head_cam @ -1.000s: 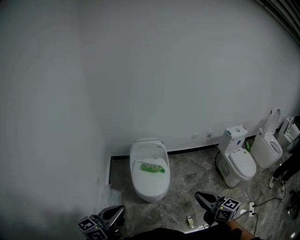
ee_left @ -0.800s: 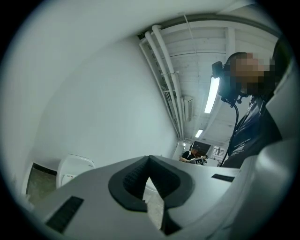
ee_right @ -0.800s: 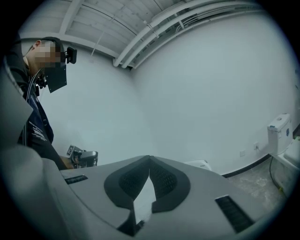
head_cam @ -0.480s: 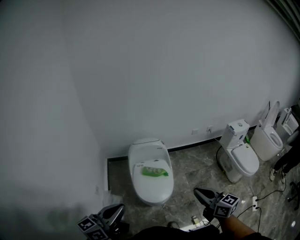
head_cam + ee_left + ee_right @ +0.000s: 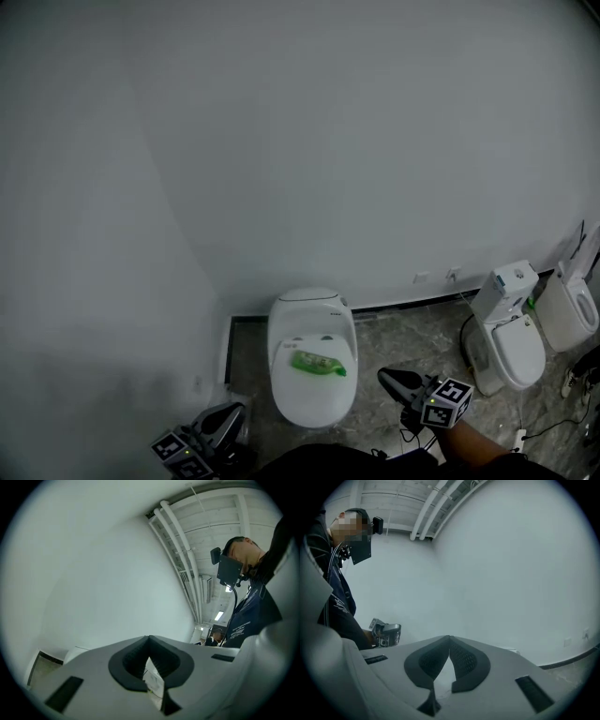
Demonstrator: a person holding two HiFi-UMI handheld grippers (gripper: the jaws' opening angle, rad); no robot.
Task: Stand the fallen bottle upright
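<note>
Left gripper (image 5: 231,412) sits at the bottom left of the head view, its two jaws pressed together with nothing between them; its own view shows the dark pads (image 5: 161,660) meeting at the tip, with only pale wall beyond. Right gripper (image 5: 386,377) is at the bottom right, held by a bare forearm (image 5: 473,450), and its jaws are likewise closed and empty, the pads (image 5: 464,660) touching at their front edge.

Both grippers point toward a white toilet (image 5: 309,403) that stands against the wall, roughly between them. The fallen bottle (image 5: 318,363), green and clear, lies on its side across the closed lid of that toilet, well apart from either gripper.

Farther right along the same wall stands a second toilet (image 5: 514,337) with a tank, and a third toilet (image 5: 577,314) is cut by the picture's edge. The floor (image 5: 403,333) is grey, marbled stone.
</note>
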